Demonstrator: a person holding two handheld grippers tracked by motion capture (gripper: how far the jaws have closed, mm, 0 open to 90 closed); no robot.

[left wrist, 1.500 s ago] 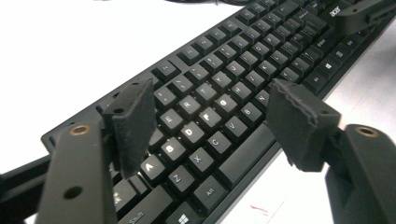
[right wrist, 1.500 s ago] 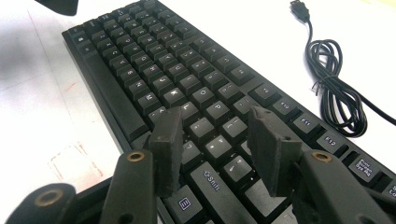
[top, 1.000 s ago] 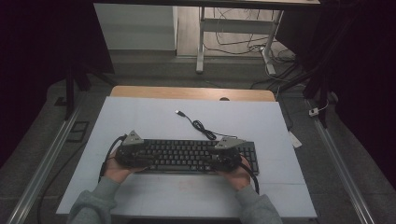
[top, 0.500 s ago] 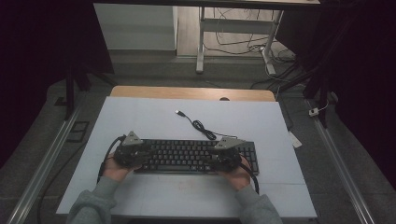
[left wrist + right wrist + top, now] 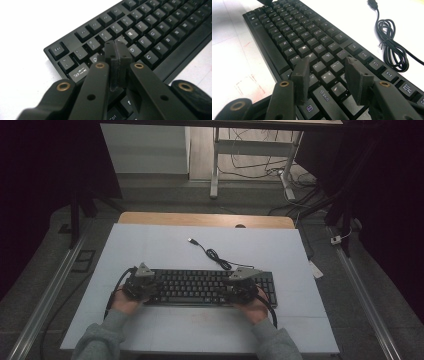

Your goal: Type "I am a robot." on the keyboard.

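Black full-size plastic keyboard (image 5: 210, 287) lies flat near the front edge of the white table (image 5: 150, 245), one only, its single black USB cable (image 5: 215, 256) coiled behind. Left gripper (image 5: 115, 53), jaws just pressed together on nothing, hovers over the letter keys; right gripper (image 5: 328, 75) hangs spread above Shift. Rigid, light, loose-keyed: likely best lifted by its end edges.

The keyboard (image 5: 150, 35) looks like matt black plastic, its cable (image 5: 392, 47) glossy, the bench (image 5: 150, 245) smooth and pale.
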